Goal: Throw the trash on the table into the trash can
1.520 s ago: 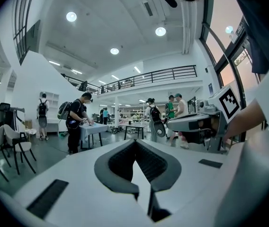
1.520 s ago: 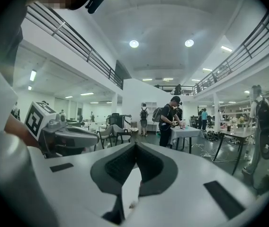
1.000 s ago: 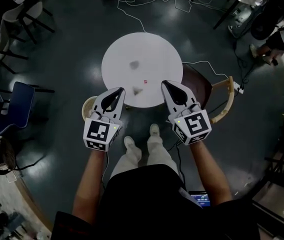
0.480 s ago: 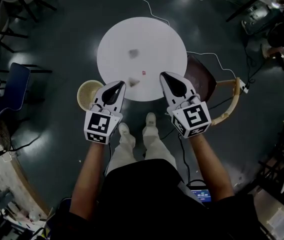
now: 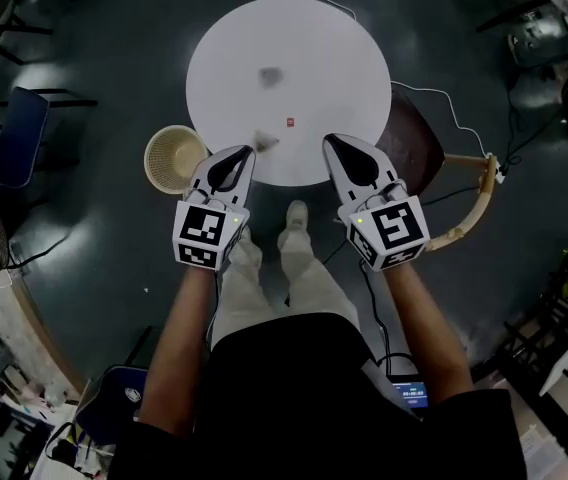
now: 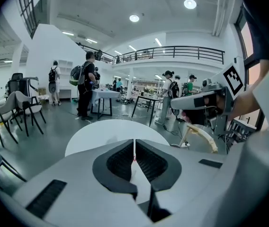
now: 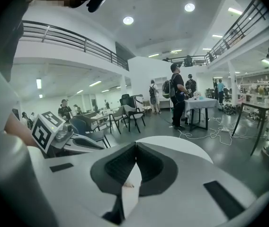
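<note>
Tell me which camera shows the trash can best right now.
The head view: the trash can shows whole from above, open-topped, on the floor beside the table, just left of the left gripper. Neither gripper view shows it; both look over the tabletop into the room.

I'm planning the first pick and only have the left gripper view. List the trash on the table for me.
Observer: Three pieces lie on the round white table: a grey wad far side, a small red scrap mid-table, and a pale wad toward the near edge.
Operator: Give me the can.
Observer: A beige woven basket, likely the can, stands on the floor beside the table, on the left gripper's side.
Operator: Report the right gripper.
Observer: The right gripper has its jaws together with nothing between them.
</note>
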Demonstrator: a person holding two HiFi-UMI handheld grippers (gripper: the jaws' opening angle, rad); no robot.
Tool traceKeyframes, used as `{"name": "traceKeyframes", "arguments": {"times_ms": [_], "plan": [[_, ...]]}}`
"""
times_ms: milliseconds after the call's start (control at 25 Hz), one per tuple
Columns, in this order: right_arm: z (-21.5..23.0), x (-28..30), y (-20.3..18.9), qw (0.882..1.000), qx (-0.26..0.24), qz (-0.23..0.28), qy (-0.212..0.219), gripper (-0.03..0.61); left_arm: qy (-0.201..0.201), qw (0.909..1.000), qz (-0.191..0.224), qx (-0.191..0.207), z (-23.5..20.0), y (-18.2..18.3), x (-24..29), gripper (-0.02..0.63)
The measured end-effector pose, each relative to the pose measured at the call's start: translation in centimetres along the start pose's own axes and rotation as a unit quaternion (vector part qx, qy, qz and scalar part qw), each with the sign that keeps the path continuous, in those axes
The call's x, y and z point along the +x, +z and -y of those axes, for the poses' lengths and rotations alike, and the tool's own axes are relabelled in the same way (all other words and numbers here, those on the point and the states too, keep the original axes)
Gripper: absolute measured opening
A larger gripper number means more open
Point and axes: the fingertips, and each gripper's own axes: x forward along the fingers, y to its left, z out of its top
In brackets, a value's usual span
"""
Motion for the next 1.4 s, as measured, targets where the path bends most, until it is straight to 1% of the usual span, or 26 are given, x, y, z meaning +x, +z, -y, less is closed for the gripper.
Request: {"name": "traceKeyframes", "arguments": {"times_ms": [280,320,400,480,720,840,1000,1320,1400], "plan": [[1.1,1.7,-3.3,1.000,0.004,-0.019,0.010,0.018,0.019,0.9993,-0.032,0.000,-1.1,-3.8,2.9,0.018],[1.2,1.8,-3.7,1.000,0.007,-0.020,0.011,0.018,0.021,0.9991,-0.037,-0.001,-1.1,-4.3,3.4,0.036],[1.5,1.9,-4.5,1.000,0.014,-0.022,0.012,0.018,0.021,0.9987,-0.046,-0.005,-1.0,-5.1,4.4,0.109],[1.6,2.2,-5.0,0.999,0.017,-0.024,0.014,0.018,0.023,0.9983,-0.054,-0.003,-1.1,-5.7,5.5,0.126],[2.2,2.5,-7.8,0.999,0.031,-0.031,0.022,0.018,0.030,0.9956,-0.088,0.015,-1.1,-8.7,8.4,0.199],[2.4,2.8,-9.1,0.998,0.033,-0.035,0.029,0.018,0.032,0.9932,-0.109,0.027,-1.0,-10.2,9.5,0.225],[2.7,3.1,-10.6,0.998,0.044,-0.039,0.036,0.018,0.036,0.9898,-0.131,0.041,-1.2,-11.9,10.8,0.230],[3.0,3.6,-12.4,0.996,0.044,-0.053,0.048,0.018,0.044,0.9837,-0.163,0.062,-1.3,-14.0,12.6,0.225],[3.2,3.7,-12.6,0.996,0.046,-0.054,0.051,0.018,0.050,0.9827,-0.167,0.064,-1.4,-14.2,12.7,0.179]]}}
